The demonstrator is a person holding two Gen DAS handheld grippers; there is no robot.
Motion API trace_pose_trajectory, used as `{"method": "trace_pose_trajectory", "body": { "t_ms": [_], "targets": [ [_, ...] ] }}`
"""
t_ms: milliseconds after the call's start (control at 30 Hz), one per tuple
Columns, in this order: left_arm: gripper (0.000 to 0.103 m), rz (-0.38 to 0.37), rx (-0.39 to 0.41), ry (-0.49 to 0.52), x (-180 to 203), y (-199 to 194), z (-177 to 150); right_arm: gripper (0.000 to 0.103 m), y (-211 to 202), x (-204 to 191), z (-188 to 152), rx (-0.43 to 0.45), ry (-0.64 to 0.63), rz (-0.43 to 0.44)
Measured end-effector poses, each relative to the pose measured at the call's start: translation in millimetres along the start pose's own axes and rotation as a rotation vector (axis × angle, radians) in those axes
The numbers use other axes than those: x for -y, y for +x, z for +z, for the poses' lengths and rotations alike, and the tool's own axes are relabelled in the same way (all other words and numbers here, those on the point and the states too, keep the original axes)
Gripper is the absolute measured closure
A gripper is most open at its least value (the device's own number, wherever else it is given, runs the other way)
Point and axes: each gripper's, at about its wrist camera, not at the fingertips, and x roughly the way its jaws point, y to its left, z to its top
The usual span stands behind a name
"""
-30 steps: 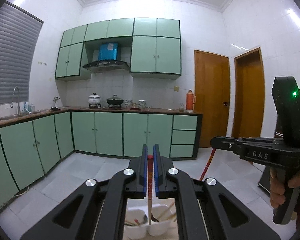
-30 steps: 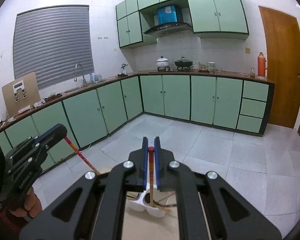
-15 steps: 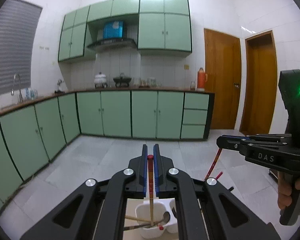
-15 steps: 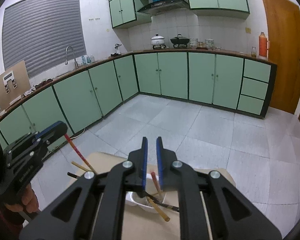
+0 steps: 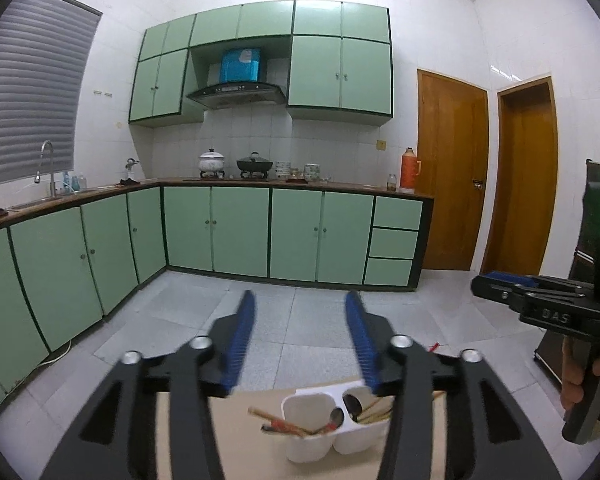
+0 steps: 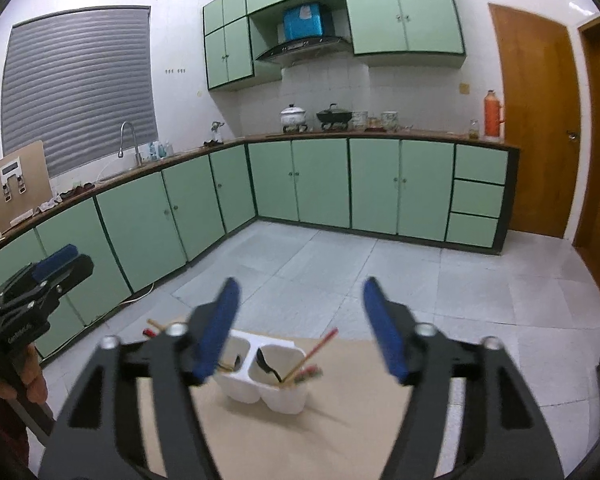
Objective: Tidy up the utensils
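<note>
In the left wrist view, the left hand-held gripper (image 5: 300, 340) stands wide, its jaws having just opened, nothing between them. Below, the white two-cup holder (image 5: 322, 446) sits on the tan table (image 5: 236, 432), its right cup partly hidden behind a finger; chopsticks (image 5: 284, 424) and a spoon (image 5: 334, 418) lean inside.

In the right wrist view, the right hand-held gripper (image 6: 300, 332) is also wide and empty, just opened. The holder (image 6: 266, 388) is partly covered by the blurred left finger.

Above my white holder (image 6: 265, 385) the air is clear; only slanting chopsticks (image 6: 314, 350) jut over its rim
</note>
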Motion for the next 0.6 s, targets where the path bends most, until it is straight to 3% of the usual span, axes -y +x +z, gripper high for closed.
{"method": "trace_pose_trajectory", "body": {
  "t_ms": [133,233,600],
  "targets": [
    [0.033,0.028,0.007,0.018,4.9,-31.7,-12.5,0.012,-35.8,-0.8,-26.0,0.036,0.006,-0.019],
    [0.022,0.035,0.005,0.017,7.8,-54.2,-26.2,0.006,-53.2,-0.4,-43.5,0.028,0.015,-0.019],
    [0.009,0.084,-0.048,0.036,26.3,-109.8,-72.7,0.005,-89.9,-22.9,-94.4,-0.058,0.026,0.03]
  ]
}}
